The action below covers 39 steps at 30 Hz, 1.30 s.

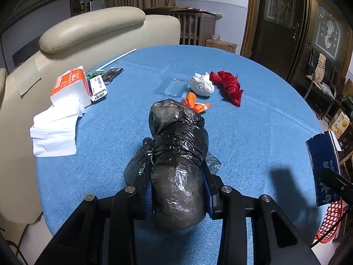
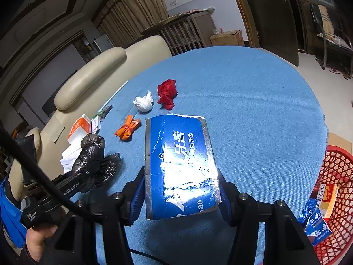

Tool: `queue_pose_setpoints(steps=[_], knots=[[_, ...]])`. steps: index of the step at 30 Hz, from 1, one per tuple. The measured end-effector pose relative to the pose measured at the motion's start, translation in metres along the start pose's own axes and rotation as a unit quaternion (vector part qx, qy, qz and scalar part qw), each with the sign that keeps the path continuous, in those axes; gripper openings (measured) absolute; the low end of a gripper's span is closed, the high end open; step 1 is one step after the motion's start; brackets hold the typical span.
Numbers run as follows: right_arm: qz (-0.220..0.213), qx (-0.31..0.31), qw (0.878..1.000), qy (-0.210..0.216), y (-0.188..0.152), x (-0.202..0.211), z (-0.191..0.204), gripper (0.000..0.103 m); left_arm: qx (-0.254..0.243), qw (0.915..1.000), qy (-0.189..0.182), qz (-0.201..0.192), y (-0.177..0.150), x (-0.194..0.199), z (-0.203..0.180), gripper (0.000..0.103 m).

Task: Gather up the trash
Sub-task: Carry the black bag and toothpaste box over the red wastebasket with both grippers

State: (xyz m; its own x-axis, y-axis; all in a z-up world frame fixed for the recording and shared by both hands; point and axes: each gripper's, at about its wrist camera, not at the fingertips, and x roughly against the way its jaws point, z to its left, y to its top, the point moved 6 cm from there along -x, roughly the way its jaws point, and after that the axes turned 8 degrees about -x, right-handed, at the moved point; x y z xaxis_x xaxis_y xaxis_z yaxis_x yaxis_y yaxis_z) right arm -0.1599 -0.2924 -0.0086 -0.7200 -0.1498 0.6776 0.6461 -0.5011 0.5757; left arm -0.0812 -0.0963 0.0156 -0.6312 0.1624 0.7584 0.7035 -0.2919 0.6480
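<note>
Black bag (image 1: 178, 165): I see its long axis running straight ahead from my left gripper (image 1: 178, 201), jaws closed on its near end.
Blue box (image 2: 179, 165): long axis forward, clamped between right gripper (image 2: 179, 201) jaws.
Ahead of jaws: one orange bundle (image 2: 128, 129), one white wad (image 2: 143, 103), one red bundle (image 2: 167, 93).
Red basket (image 2: 335, 167): right of jaws.

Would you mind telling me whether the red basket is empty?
No, the red basket already holds a yellow carton and blue packaging.
</note>
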Motion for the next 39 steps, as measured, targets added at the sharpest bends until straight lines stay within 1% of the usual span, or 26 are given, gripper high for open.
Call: queue_pose_setpoints(steps=[4, 10, 15, 26, 39], knots=[[0.005, 0.006, 1.0, -0.006, 0.002, -0.006, 0.007, 0.06, 0.005, 1.0, -0.006, 0.004, 0.0, -0.005, 0.005, 0.039], [0.017, 0.013, 1.0, -0.009, -0.005, -0.015, 0.014, 0.06, 0.012, 0.9998, -0.009, 0.011, -0.003, -0.011, 0.01, 0.039], [0.018, 0.012, 1.0, -0.01, -0.006, -0.016, 0.016, 0.06, 0.011, 0.9998, -0.008, 0.013, -0.003, -0.013, 0.01, 0.039], [0.007, 0.0, 1.0, -0.003, -0.005, -0.006, 0.01, 0.06, -0.014, 0.9999, -0.009, 0.005, 0.004, -0.006, -0.006, 0.039], [-0.016, -0.021, 1.0, -0.006, -0.003, 0.016, -0.006, 0.06, -0.046, 0.9985, -0.028, -0.011, 0.014, 0.011, -0.038, 0.039]])
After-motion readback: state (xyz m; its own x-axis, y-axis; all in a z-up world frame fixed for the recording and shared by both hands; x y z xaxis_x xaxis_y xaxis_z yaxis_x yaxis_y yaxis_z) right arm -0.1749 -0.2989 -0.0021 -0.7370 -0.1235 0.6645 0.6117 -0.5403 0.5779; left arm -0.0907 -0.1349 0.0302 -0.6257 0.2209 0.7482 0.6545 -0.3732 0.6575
